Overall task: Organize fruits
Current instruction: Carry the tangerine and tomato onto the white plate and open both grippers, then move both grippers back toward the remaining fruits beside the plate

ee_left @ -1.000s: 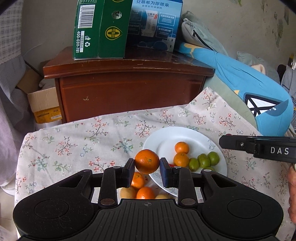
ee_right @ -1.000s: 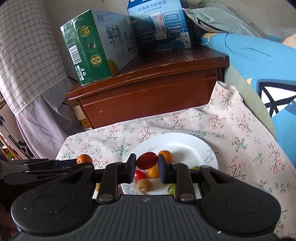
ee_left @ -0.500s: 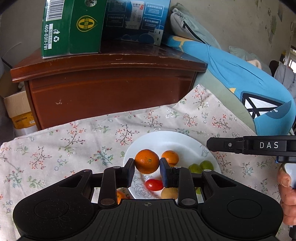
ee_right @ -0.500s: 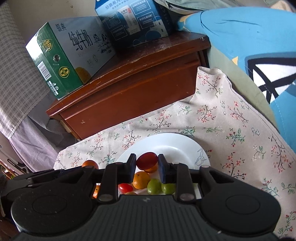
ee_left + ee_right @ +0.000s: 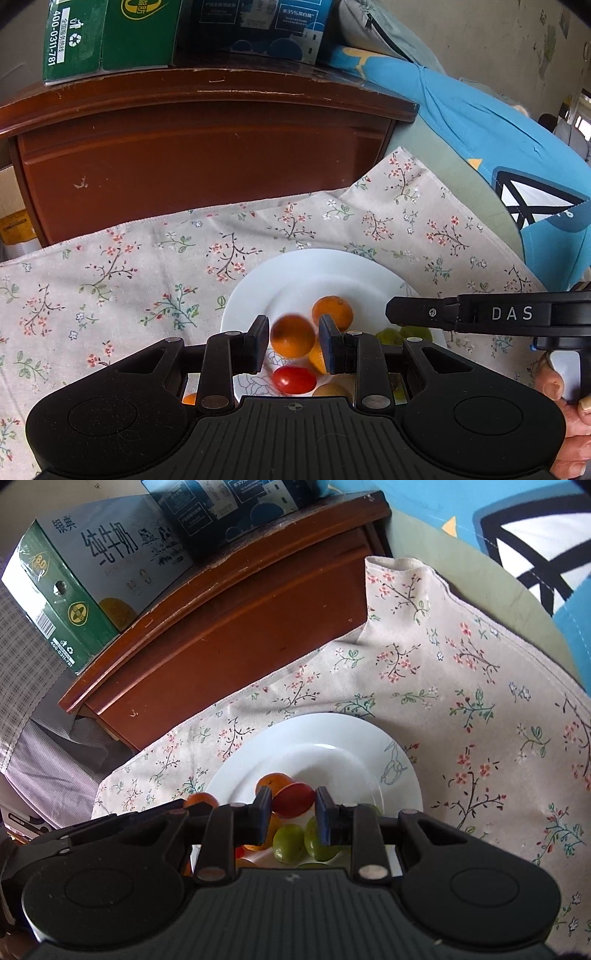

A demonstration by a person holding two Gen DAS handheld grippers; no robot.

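The small orange (image 5: 291, 335) would probably be handled as a light, firm-skinned thing with a bit of give, so it's best taken across its widest middle and not squeezed hard; a round, smooth peel like that can be expected to roll once let go. It's seen as bright orange, slightly blurred, clamped between the jaws of the left gripper (image 5: 292, 343) just above the white plate (image 5: 258, 288). A glossy dark-red fruit (image 5: 293, 799), likely softer and easier bruised, is held the same way in the right gripper (image 5: 293, 803), whose jaws are closed on it. Another orange (image 5: 332, 312), a cherry tomato (image 5: 294, 379) and green fruits (image 5: 290, 843) are already piled on the plate, which is set on a floral cloth (image 5: 129, 266) beside a wooden cabinet (image 5: 203, 147).
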